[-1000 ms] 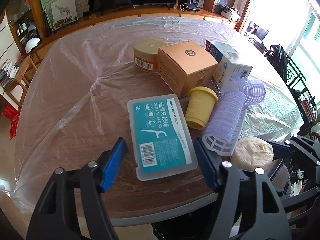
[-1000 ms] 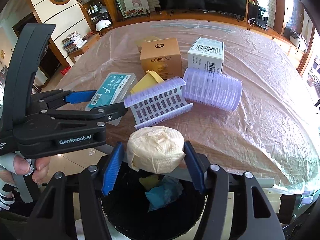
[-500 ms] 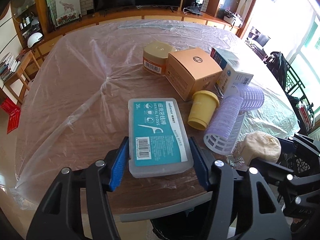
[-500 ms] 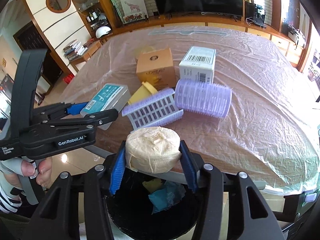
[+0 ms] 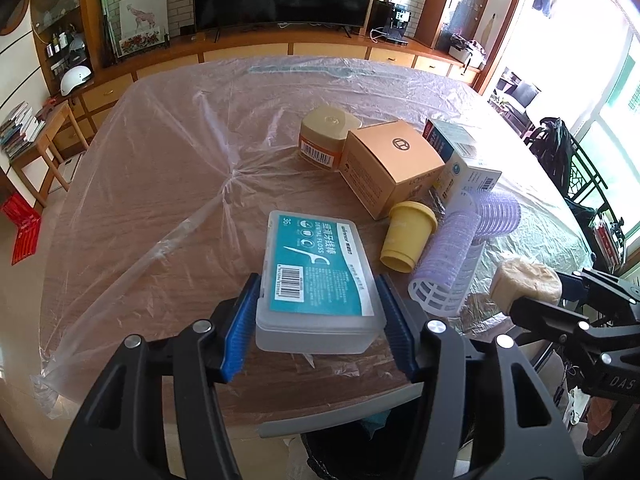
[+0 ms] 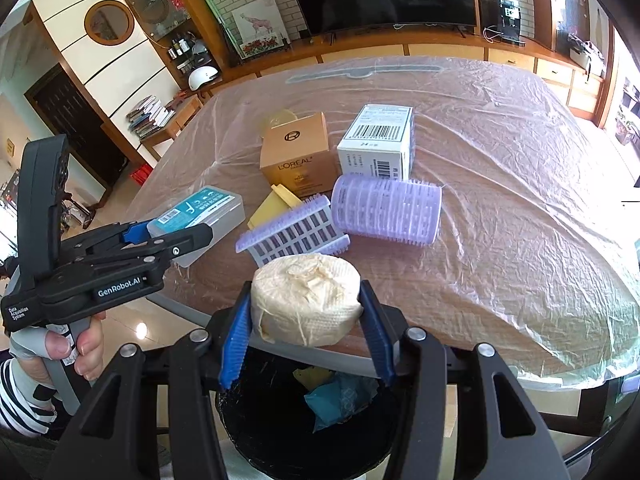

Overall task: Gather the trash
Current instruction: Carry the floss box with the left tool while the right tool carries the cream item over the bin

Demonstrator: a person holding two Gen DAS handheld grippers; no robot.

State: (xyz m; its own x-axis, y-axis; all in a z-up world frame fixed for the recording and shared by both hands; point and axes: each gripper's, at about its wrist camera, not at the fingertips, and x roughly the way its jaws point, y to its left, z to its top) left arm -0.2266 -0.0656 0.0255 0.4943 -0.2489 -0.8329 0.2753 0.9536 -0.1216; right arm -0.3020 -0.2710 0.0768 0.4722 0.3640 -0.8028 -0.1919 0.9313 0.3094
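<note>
A clear dental floss box point(image 5: 312, 264) with a teal label lies near the table's front edge. My left gripper point(image 5: 318, 284) has its jaws closing, and both blue pads press the box's near end. In the right wrist view that box point(image 6: 200, 210) sits in the left gripper point(image 6: 172, 236), held by a person's hand point(image 6: 80, 344). My right gripper point(image 6: 306, 296) is shut on a cream paper-wrapped round wad point(image 6: 308, 280), just off the table edge. Below it stands a black bin point(image 6: 248, 432) with yellow and teal scraps inside.
On the plastic-covered round table point(image 6: 500, 200) lie a gold L'Oreal box point(image 6: 298, 160), a white barcoded box point(image 6: 376, 140), a yellow cup point(image 5: 406, 240), two purple hair rollers point(image 6: 386, 208) point(image 6: 292, 234) and a tan jar point(image 5: 324, 136). Cabinets and a television stand behind.
My left gripper slid forward around the floss box and its pads closed onto the box's sides. My right gripper tightened on the cream wad and shifted a little with it.
</note>
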